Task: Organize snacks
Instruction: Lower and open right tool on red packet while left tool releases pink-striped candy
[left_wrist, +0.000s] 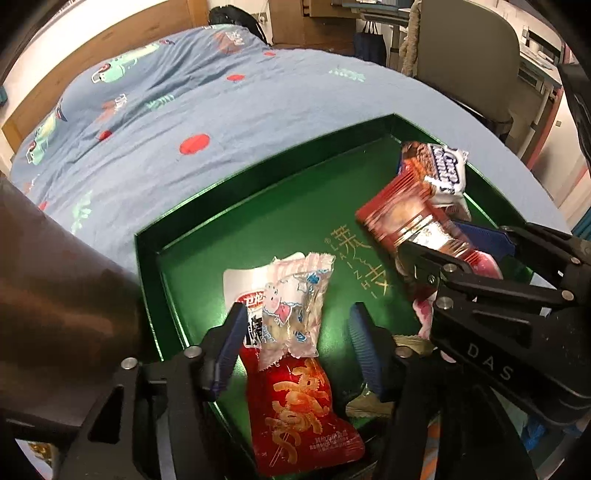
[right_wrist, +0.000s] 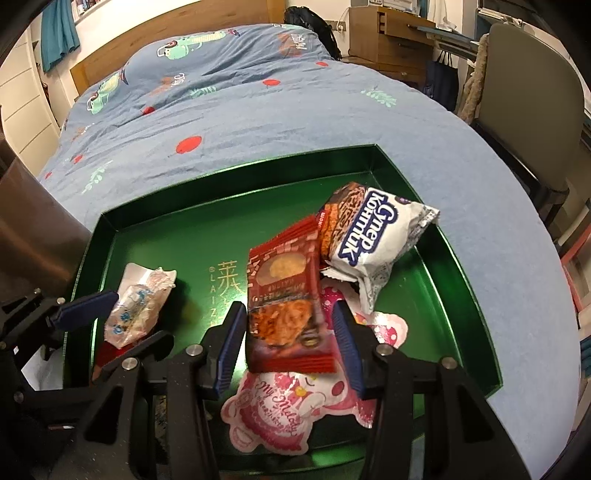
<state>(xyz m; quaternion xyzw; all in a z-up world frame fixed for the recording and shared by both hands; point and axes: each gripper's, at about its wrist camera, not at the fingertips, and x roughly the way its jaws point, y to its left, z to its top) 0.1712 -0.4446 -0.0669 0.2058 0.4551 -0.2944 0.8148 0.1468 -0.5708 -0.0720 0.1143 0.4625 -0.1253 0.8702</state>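
A green tray (left_wrist: 258, 184) (right_wrist: 240, 186) lies on the bed with snacks in it. My left gripper (left_wrist: 299, 345) (right_wrist: 122, 325) stands open around a clear pink-and-blue candy packet (left_wrist: 295, 306) (right_wrist: 136, 306); a gap shows at the right pad. That packet rests on a red snack bag (left_wrist: 299, 410). My right gripper (right_wrist: 290, 347) (left_wrist: 454, 245) is shut on a red biscuit packet (right_wrist: 284, 306) (left_wrist: 402, 218), which is tilted above a pink My Melody pouch (right_wrist: 280, 410). A white packet with blue lettering (right_wrist: 369, 236) (left_wrist: 443, 173) leans at the tray's far right.
The tray sits on a blue patterned quilt (left_wrist: 184, 110) (right_wrist: 240, 103) that fills the bed behind it. A grey chair (right_wrist: 528, 92) stands off the bed's right side. A brown blurred surface (left_wrist: 55, 277) is close at the left. Gold lettering marks the tray's bare middle.
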